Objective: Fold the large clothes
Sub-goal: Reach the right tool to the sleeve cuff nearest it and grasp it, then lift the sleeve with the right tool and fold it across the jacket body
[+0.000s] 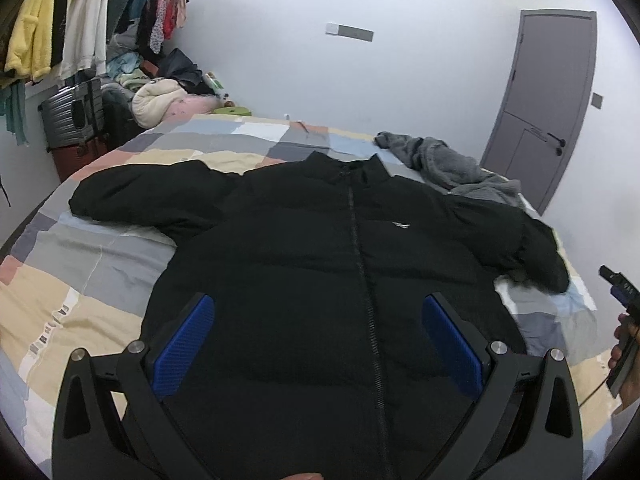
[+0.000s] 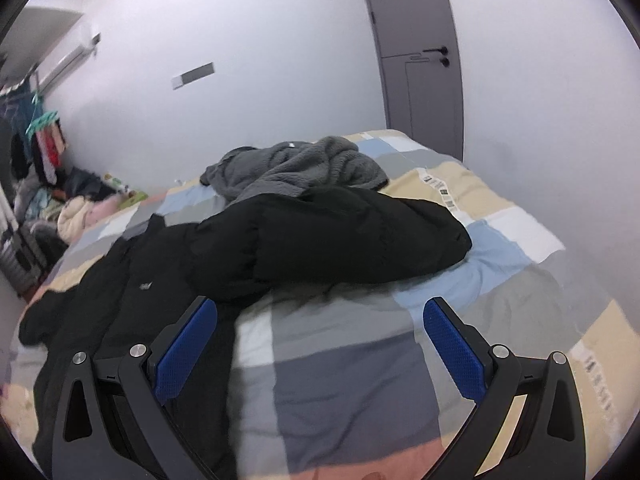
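Observation:
A black puffer jacket (image 1: 320, 248) lies front up and zipped on the bed, both sleeves spread outward. My left gripper (image 1: 318, 320) is open and empty, above the jacket's lower body. My right gripper (image 2: 320, 328) is open and empty over the quilt (image 2: 340, 360), just right of the jacket's side. The jacket's near sleeve (image 2: 340, 236) lies ahead of the right gripper. The right gripper also shows at the right edge of the left wrist view (image 1: 620, 292), held in a hand.
A patchwork quilt (image 1: 80, 280) covers the bed. A grey fleece garment (image 1: 448, 164) lies bunched beyond the jacket's collar, also in the right wrist view (image 2: 296, 168). Clothes pile, suitcase (image 1: 72, 116) and hanging clothes stand far left. A grey door (image 1: 548, 92) is far right.

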`<action>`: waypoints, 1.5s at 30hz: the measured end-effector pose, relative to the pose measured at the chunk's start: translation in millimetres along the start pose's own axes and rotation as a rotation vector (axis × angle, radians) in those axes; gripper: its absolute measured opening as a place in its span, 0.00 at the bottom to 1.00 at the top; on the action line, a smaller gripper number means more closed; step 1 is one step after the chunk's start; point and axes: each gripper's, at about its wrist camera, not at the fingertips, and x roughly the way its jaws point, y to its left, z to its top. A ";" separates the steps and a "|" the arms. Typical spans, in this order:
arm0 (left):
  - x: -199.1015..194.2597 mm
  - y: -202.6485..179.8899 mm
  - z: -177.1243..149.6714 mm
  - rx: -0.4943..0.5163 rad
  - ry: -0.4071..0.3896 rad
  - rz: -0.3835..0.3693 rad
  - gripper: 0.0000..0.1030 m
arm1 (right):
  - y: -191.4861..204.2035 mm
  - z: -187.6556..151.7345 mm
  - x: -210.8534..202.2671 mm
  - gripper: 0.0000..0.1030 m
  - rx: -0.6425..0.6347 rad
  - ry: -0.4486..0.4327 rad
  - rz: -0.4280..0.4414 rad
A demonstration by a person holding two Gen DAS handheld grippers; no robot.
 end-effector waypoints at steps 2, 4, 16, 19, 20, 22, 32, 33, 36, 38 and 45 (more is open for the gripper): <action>13.0 4.8 -2.3 -0.013 0.020 -0.003 1.00 | -11.3 1.7 16.9 1.00 0.018 0.000 -0.014; 22.7 6.9 -6.5 -0.018 0.040 -0.012 1.00 | -28.7 2.5 38.4 1.00 0.053 -0.003 0.014; 69.7 2.8 -22.9 0.005 0.106 -0.039 1.00 | -148.5 -14.9 165.8 1.00 0.543 0.095 0.122; 76.7 2.2 -23.7 0.001 0.110 -0.032 1.00 | -173.1 -19.2 194.0 0.98 0.684 0.086 0.132; 79.1 2.0 -23.4 -0.003 0.110 -0.031 1.00 | -180.5 -19.9 202.0 0.98 0.731 0.070 0.136; 82.7 2.8 -23.3 -0.010 0.107 -0.030 1.00 | -188.9 -15.7 210.5 0.98 0.767 0.018 0.138; 93.1 -3.5 -20.5 0.016 0.039 -0.016 1.00 | -212.8 14.7 256.5 0.56 0.784 -0.048 0.157; 95.5 -4.2 -20.6 0.020 0.042 -0.013 1.00 | -212.6 17.2 257.3 0.53 0.770 -0.054 0.155; 101.8 -5.2 -22.0 0.037 0.058 -0.005 1.00 | -210.5 22.4 251.4 0.33 0.722 -0.074 0.127; 103.3 -5.0 -22.7 0.053 0.061 0.002 1.00 | -209.4 26.0 243.9 0.19 0.692 -0.084 0.110; 94.5 1.2 -22.9 0.047 0.061 -0.014 1.00 | -205.4 61.1 195.0 0.05 0.610 -0.077 0.025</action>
